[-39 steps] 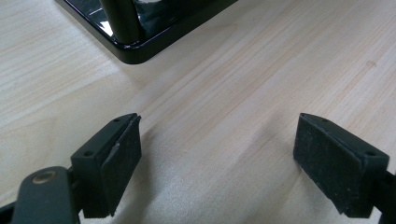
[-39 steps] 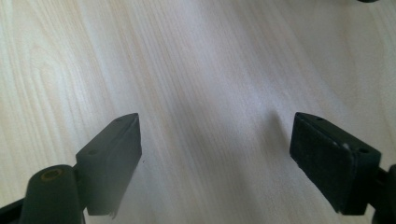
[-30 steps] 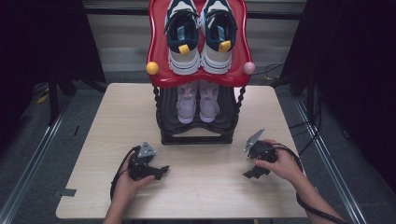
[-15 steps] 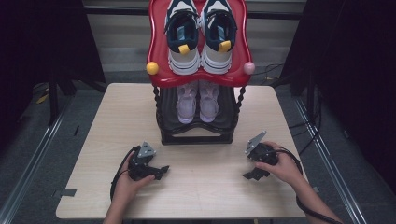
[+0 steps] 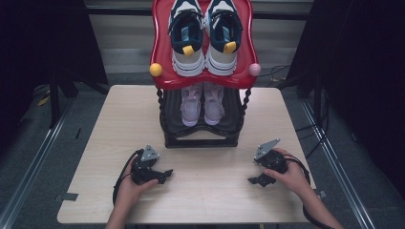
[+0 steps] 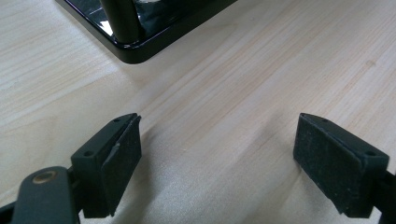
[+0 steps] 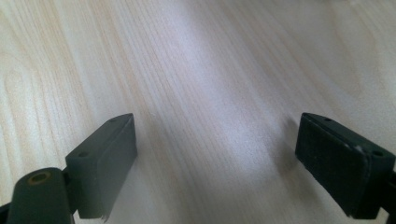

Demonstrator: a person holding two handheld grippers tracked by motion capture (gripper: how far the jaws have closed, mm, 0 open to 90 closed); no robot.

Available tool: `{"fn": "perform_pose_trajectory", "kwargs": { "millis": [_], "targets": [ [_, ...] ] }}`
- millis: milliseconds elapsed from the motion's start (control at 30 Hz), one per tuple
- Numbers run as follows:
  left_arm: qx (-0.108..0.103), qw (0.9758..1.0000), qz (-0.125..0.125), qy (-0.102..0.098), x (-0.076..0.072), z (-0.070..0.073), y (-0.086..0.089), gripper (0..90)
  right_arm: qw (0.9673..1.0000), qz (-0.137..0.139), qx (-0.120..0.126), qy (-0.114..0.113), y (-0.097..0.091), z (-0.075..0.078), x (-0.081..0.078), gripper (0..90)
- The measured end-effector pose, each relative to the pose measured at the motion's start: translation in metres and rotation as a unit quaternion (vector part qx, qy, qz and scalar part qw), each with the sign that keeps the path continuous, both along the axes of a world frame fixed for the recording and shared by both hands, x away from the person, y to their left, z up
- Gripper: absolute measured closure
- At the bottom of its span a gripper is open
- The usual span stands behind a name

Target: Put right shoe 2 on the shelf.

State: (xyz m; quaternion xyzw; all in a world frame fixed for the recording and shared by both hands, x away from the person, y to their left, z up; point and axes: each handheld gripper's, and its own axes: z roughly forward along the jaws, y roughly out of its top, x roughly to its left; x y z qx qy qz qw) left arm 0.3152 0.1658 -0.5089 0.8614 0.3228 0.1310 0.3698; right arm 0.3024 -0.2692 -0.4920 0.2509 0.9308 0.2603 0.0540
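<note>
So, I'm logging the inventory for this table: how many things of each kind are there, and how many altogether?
Navy and white sneakers, top shelf: 2
Pale lilac sneakers, lower shelf: 2
Two-tier shoe rack: 1
Handheld grippers, left gripper and right gripper, both open and empty: 2
Total: 7

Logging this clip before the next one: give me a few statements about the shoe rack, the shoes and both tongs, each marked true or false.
1. The dark blue and white sneakers sit on the red top shelf. True.
2. The lower black shelf is bare. False: a pale pink pair of shoes sits there.
3. The left tongs grip a shoe. False: they are open over bare table, nothing between the pads.
4. The right tongs are open and hold nothing. True; their jaws have just been opening.
5. Both knobs at the red shelf's front corners are yellow. False: the yellow knob is left, the pink knob right.
</note>
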Motion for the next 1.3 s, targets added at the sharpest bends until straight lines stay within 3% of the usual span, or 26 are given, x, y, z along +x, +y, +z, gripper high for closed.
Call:
{"fn": "perform_pose_trajectory", "kwargs": {
  "millis": [233, 333, 633, 733, 967, 1300],
  "targets": [
    [-0.001, 1.0, 0.002, 0.001, 0.0, 0.0, 0.0, 14.8, 0.9993, -0.018, 0.027, -0.019, -0.005, -0.004, -0.006, 11.2],
    [-0.002, 1.0, 0.003, 0.002, -0.001, 0.0, 0.0, 14.8, 0.9977, -0.032, 0.05, -0.031, -0.008, -0.008, -0.011, 10.8],
    [0.001, 1.0, 0.002, -0.001, 0.0, 0.0, 0.0, 14.8, 0.9946, -0.042, 0.08, -0.051, -0.014, -0.013, -0.016, 10.5],
    [-0.003, 1.0, 0.002, 0.001, 0.0, 0.0, 0.0, 14.8, 0.9922, -0.049, 0.097, -0.062, -0.017, -0.016, -0.019, 10.5],
    [-0.002, 1.0, 0.002, 0.002, -0.001, 0.0, 0.0, 14.8, 0.9893, -0.056, 0.113, -0.074, -0.019, -0.02, -0.023, 10.7],
    [-0.002, 1.0, 0.002, 0.003, -0.001, 0.0, 0.0, 14.8, 0.9891, -0.06, 0.112, -0.074, -0.02, -0.02, -0.024, 10.6]
  ]
}}
